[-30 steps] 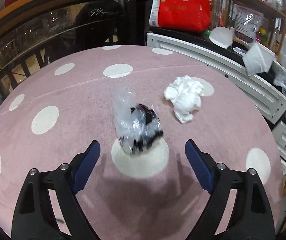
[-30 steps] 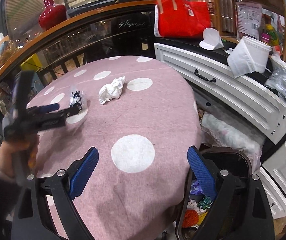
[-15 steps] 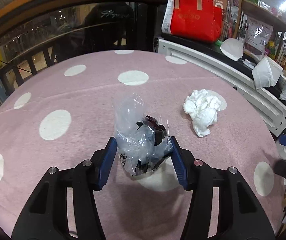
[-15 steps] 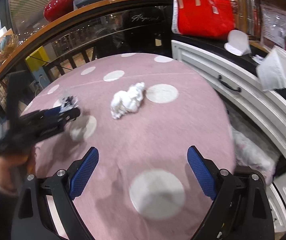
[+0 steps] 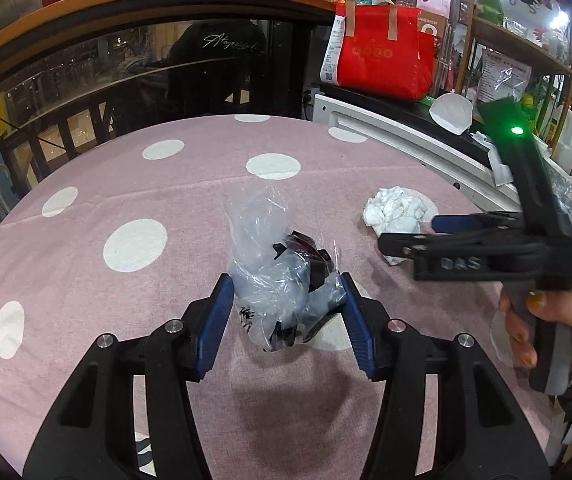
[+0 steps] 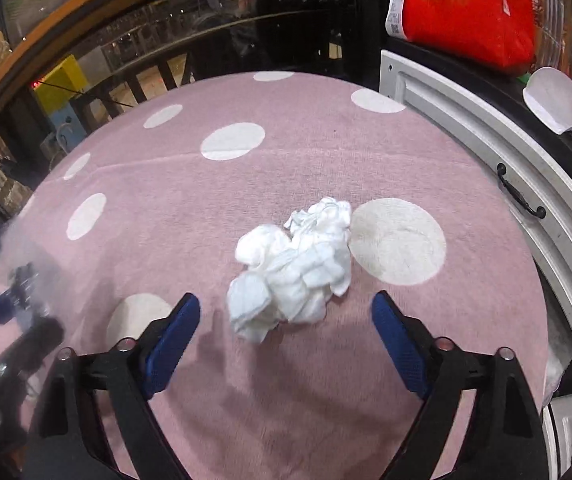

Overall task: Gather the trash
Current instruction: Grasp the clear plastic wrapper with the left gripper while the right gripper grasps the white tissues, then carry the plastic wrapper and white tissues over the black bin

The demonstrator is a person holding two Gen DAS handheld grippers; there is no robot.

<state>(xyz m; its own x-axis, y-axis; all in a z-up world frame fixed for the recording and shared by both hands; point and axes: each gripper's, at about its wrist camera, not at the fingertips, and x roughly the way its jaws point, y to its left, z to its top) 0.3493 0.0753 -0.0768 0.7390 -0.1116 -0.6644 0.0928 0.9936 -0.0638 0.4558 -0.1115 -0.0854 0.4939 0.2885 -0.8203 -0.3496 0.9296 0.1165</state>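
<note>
The left tool (image 5: 283,312) has its ribbed blue pads clamped on a crinkled clear plastic bag (image 5: 281,276) with glossy black scraps inside; the film bulges between the pads and rises in a loose peak beyond them. The bag sits low over the bench (image 5: 85,280), a round top under a matte pink cloth with white dots; whether it touches the cloth cannot be told.

The right tool (image 6: 286,328) stands wide, its jaws having just been closing a little, with nothing pressed between them. It points steeply down at a crumpled white tissue (image 6: 294,268), soft and lumpy, lying on the cloth just beyond the blue tips and touching neither. In the left wrist view this tool reaches in from the right edge, gripped by a hand (image 5: 542,332) whose sleeve is cut off by the frame, and its black fingers partly cover the tissue.

In the right wrist view the left tool is only a dark blur at the left edge.

Further back, a white cabinet (image 6: 466,128) curves beside the bench, carrying a shiny red bag (image 5: 386,60).
</note>
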